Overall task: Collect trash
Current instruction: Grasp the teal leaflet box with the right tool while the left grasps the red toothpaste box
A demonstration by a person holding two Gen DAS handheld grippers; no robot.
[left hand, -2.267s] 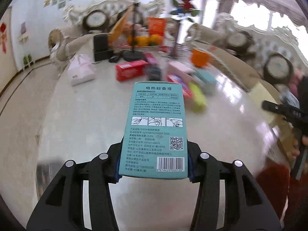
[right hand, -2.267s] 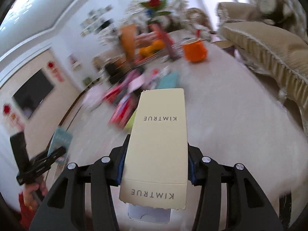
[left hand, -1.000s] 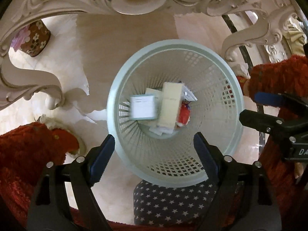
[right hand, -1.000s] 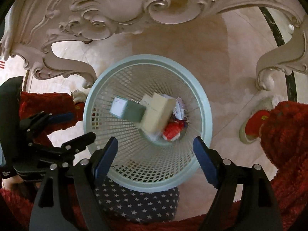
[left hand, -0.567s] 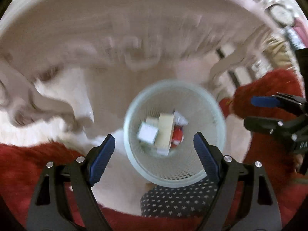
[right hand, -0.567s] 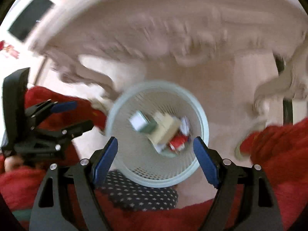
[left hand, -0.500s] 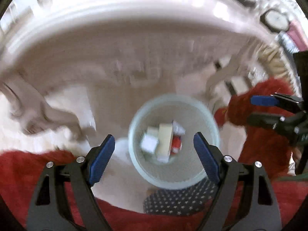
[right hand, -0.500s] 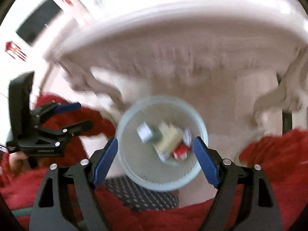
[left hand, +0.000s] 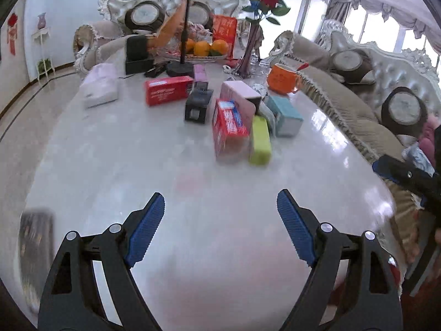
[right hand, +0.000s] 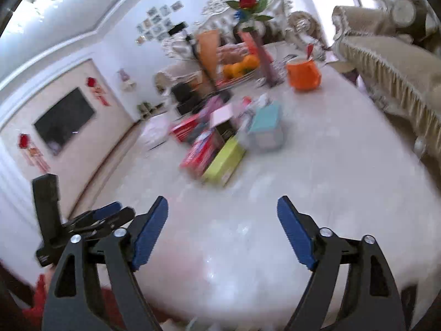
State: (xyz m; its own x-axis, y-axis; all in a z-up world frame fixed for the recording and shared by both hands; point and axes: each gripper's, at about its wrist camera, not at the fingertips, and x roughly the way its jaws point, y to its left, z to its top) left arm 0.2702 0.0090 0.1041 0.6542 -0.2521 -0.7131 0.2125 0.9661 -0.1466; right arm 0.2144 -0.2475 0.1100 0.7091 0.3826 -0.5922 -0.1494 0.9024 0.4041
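Several boxes lie in a loose cluster mid-table: a lime green box [left hand: 260, 140], a red toothpaste box [left hand: 230, 127], a teal box [left hand: 285, 115], a pink box [left hand: 239, 93], a small black box [left hand: 198, 105] and a red box [left hand: 168, 90]. My left gripper [left hand: 220, 195] hangs open and empty over the near part of the white table [left hand: 110, 165]. My right gripper [right hand: 222, 200] is also empty, its jaws opening, with the lime box [right hand: 224, 161] and the teal box [right hand: 266, 127] ahead of it.
At the back stand an orange mug [left hand: 284, 78], a vase with roses [left hand: 252, 52], a fruit tray with oranges [left hand: 204, 48], a tripod stand [left hand: 183, 55] and a white tissue pack [left hand: 100, 88]. A fringed sofa [left hand: 358, 115] runs along the right.
Both grippers have risen from over the mesh basket under the table and tilted up to face the table top. The basket, with the dropped boxes in it, has left view.
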